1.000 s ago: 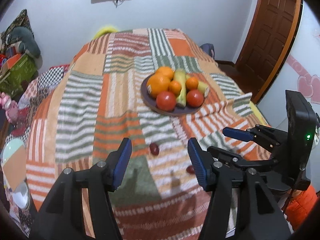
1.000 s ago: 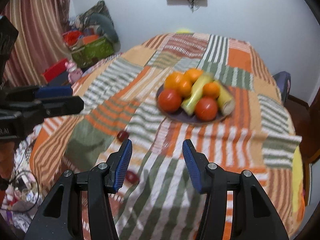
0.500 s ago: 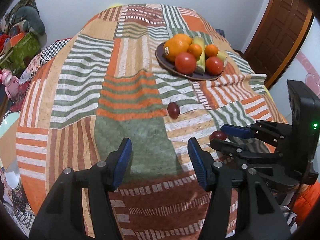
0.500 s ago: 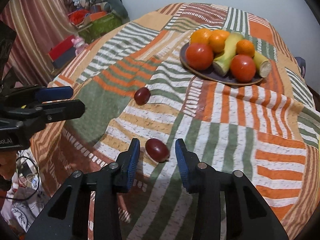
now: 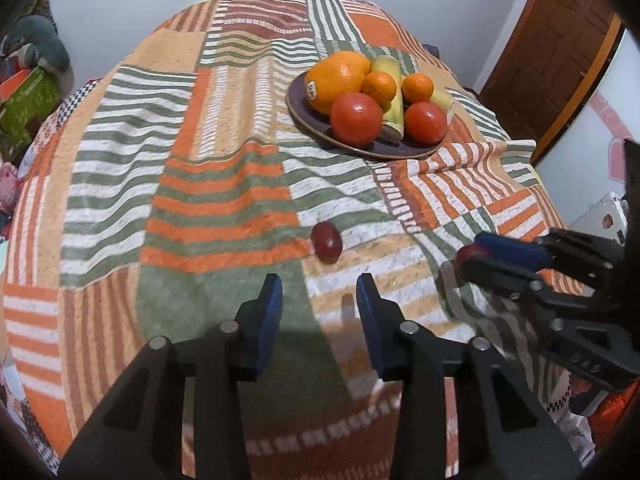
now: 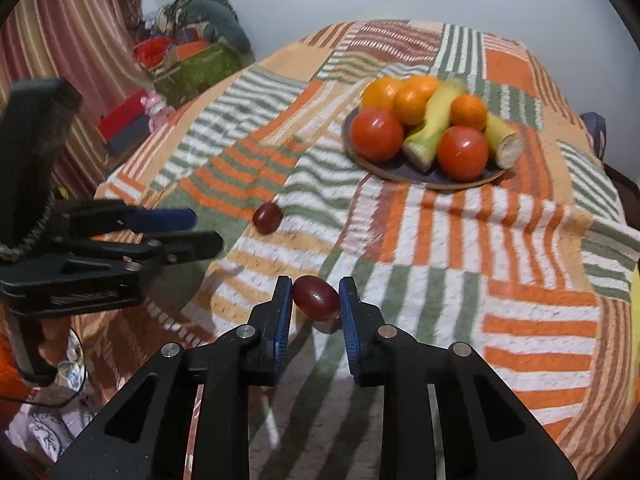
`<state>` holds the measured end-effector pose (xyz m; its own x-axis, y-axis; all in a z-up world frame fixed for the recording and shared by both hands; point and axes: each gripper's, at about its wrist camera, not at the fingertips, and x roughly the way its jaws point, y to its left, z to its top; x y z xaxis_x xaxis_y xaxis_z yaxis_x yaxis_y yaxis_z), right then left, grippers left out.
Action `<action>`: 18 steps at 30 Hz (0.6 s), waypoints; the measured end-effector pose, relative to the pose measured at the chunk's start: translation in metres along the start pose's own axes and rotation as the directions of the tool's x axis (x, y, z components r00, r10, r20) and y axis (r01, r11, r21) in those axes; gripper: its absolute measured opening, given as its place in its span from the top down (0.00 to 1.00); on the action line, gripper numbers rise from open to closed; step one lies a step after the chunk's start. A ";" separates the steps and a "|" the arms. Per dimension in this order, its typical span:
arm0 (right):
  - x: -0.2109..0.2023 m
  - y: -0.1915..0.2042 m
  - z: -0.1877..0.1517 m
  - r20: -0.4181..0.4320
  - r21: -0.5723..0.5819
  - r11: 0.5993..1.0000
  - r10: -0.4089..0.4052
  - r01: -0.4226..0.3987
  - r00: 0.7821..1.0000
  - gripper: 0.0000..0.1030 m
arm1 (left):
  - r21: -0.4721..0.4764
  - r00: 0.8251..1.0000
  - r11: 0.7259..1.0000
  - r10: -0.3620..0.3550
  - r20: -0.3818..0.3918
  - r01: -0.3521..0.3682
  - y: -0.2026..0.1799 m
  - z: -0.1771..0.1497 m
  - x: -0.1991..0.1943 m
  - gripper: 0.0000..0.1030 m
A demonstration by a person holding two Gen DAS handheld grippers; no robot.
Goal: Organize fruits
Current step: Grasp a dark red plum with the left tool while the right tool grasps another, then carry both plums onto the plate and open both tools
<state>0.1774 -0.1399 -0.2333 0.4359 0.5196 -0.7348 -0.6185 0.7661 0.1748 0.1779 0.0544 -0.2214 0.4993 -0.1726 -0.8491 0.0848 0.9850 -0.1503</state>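
A dark plate [image 5: 316, 126] [image 6: 400, 172] on the striped blanket holds oranges, two tomatoes and bananas. Two small dark red plums lie loose nearer to me. My right gripper [image 6: 314, 300] has closed on one plum [image 6: 316, 298], both pads touching it, at blanket level; in the left wrist view this gripper [image 5: 476, 256] shows at the right with the plum [image 5: 466, 254] at its tips. The other plum [image 5: 327, 241] [image 6: 267, 218] lies on the blanket just ahead of my left gripper [image 5: 319, 304], which is open and empty; that gripper shows at left in the right wrist view [image 6: 204, 230].
The patchwork blanket [image 5: 200, 184] covers a rounded table. A green box [image 6: 196, 68] and clutter stand at the far left beside a striped curtain [image 6: 68, 48]. A wooden door [image 5: 556, 52] is at the right.
Both grippers came lower and closer to the plums. My right gripper narrowed from wide open until its pads closed on the near plum. The left gripper stayed open.
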 end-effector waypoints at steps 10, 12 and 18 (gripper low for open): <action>-0.004 -0.029 0.010 0.023 0.038 0.999 -0.035 0.034 0.999 0.79 | 0.012 0.999 1.000 0.015 -0.034 -0.015 -0.003 0.018 0.035 0.78; -0.003 -0.033 0.009 0.021 0.042 0.998 -0.040 0.040 0.999 0.79 | 0.009 1.000 1.000 0.006 -0.030 -0.006 -0.001 0.019 0.036 0.79; 0.000 -0.045 0.012 0.021 0.061 0.997 -0.039 0.037 0.999 0.79 | 0.015 1.000 1.000 -0.002 -0.021 0.002 0.000 0.023 0.033 0.82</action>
<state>0.2134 -0.1693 -0.2334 0.4734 0.4974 -0.7270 -0.5606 0.8067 0.1869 0.2139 0.0487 -0.2378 0.4810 -0.1746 -0.8592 0.0986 0.9845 -0.1448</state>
